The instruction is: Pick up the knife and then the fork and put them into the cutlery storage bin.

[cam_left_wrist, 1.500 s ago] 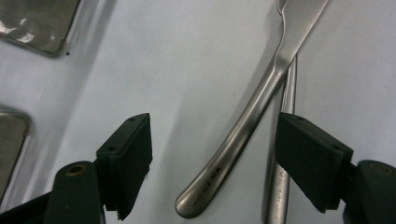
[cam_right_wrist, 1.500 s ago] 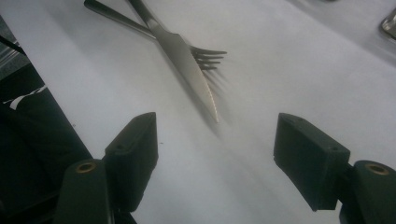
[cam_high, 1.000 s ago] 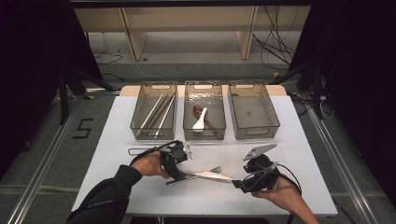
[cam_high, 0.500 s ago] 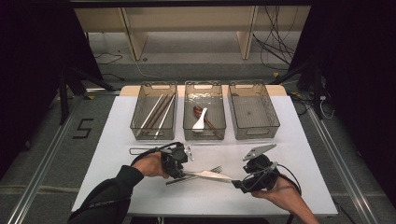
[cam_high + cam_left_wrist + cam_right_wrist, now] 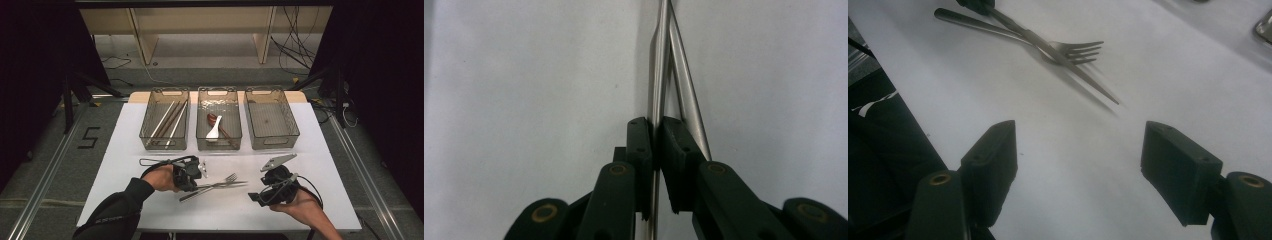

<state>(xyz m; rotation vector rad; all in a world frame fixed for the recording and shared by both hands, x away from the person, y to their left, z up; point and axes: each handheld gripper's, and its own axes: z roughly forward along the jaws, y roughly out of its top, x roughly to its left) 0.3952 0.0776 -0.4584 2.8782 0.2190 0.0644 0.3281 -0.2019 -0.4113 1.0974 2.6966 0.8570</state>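
Lying on the desk (image 5: 150, 130) before the trays, a metal handle (image 5: 658, 90) has just been clamped by the closing left tongs (image 5: 656, 145), presumably for sorting; the right tongs (image 5: 1078, 155) are held open, empty, nearby.

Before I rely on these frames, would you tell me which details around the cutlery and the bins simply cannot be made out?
- Left gripper view: the left gripper has just closed on one metal handle; the top edge cuts off its head, so fork or knife is unclear.
- High view: the crossed fork and knife overlap, too small to separate at the jaws.
- High view: the dark item beside the white spoon in the middle bin is too small to identify.
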